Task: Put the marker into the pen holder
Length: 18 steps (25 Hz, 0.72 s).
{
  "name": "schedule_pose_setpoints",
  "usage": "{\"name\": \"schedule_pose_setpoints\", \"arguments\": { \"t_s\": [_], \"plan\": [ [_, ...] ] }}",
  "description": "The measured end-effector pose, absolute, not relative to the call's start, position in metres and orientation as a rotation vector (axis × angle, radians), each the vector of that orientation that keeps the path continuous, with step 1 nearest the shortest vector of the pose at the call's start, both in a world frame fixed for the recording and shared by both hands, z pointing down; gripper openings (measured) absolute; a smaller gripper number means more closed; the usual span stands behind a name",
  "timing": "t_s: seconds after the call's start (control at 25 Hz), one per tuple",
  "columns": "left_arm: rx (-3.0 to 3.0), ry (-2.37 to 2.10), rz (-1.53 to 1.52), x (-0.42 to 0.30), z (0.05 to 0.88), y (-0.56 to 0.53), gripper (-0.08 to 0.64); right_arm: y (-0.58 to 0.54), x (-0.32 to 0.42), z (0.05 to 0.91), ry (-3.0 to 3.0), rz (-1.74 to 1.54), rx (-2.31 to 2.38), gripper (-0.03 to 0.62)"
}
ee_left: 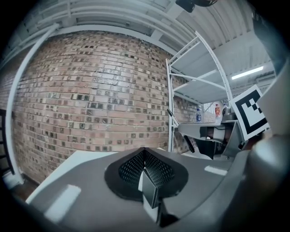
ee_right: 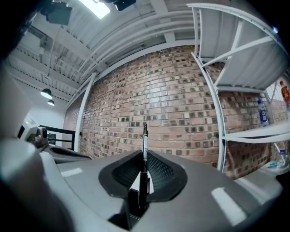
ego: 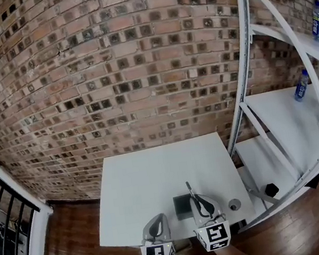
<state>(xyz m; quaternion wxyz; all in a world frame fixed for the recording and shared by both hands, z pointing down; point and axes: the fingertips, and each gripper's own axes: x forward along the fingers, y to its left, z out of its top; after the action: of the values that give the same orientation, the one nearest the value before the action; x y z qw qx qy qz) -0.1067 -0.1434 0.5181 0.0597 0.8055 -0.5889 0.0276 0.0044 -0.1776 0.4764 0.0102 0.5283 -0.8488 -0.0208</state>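
Observation:
My right gripper is shut on a black marker and holds it over the near edge of the white table. In the right gripper view the marker stands upright between the jaws of the right gripper, tip up. A dark square pen holder stands on the table just left of that gripper. My left gripper hovers at the table's front edge, left of the holder. Its jaws are pressed together with nothing between them in the left gripper view, where the marker also shows at the right.
A small round grey object lies on the table right of my right gripper. White metal shelving stands to the right with bottles and a black object low down. A brick wall rises behind the table.

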Motion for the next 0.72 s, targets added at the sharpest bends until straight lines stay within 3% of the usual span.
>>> {"name": "schedule_pose_setpoints", "arguments": {
  "t_s": [0.72],
  "plan": [
    [2.512, -1.847, 0.027, -0.108, 0.477, -0.162, 0.012, -0.176, -0.004, 0.479, -2.637, -0.111, 1.633, 0.044]
  ]
}}
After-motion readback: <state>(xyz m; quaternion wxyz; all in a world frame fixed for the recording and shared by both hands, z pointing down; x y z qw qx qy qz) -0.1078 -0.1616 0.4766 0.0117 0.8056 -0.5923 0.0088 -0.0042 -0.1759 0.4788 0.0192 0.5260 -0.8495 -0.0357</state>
